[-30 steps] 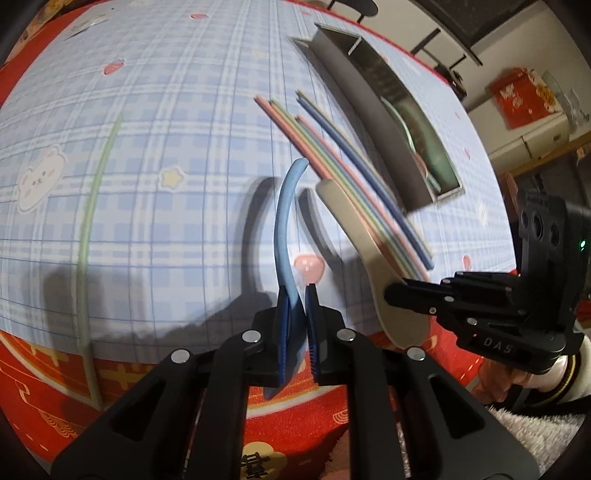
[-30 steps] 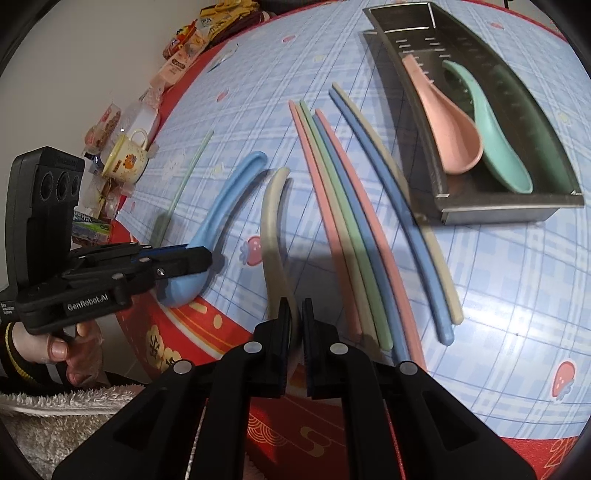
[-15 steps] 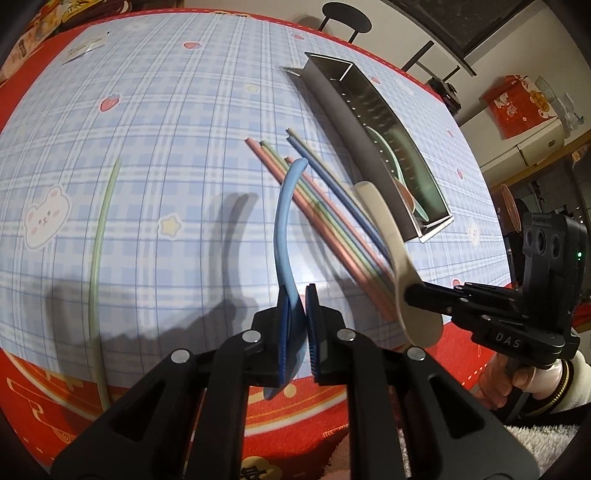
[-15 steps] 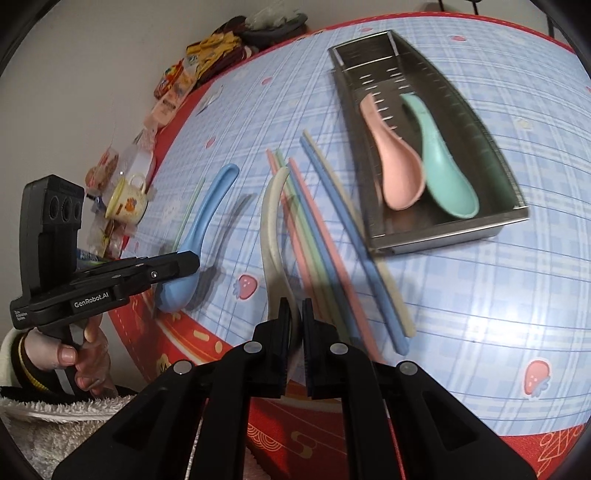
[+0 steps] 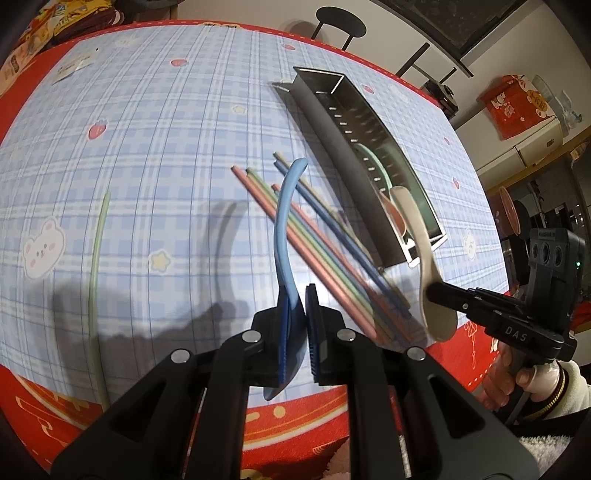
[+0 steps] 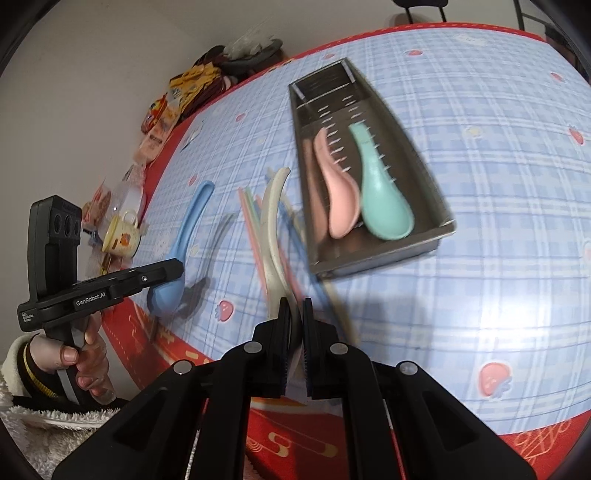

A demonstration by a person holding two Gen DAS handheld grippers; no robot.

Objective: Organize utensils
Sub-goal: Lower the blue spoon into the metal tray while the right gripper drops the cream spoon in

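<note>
My left gripper [image 5: 300, 295] is shut on the bowl of a blue spoon [image 5: 286, 214] and holds it above the table; the spoon also shows in the right wrist view [image 6: 184, 240]. My right gripper [image 6: 293, 308] is shut on a cream spoon [image 6: 273, 229], held in the air with its handle toward the metal tray [image 6: 373, 258]; the cream spoon also shows in the left wrist view [image 5: 421, 240]. A pink spoon [image 6: 338, 192] and a green spoon [image 6: 380, 192] lie in the tray. Several coloured chopsticks [image 5: 317, 254] lie on the cloth left of the tray [image 5: 332, 122].
One green chopstick [image 5: 96, 258] lies alone at the left on the blue checked tablecloth [image 5: 147, 147]. A yellow mug [image 6: 122, 234] and snack packets [image 6: 162, 122] stand along the table's left edge. A stool [image 5: 340, 27] stands beyond the far edge.
Both grippers have risen from the table with their spoons. The cream spoon has moved toward the near end of the tray. The tray and chopsticks have not moved.
</note>
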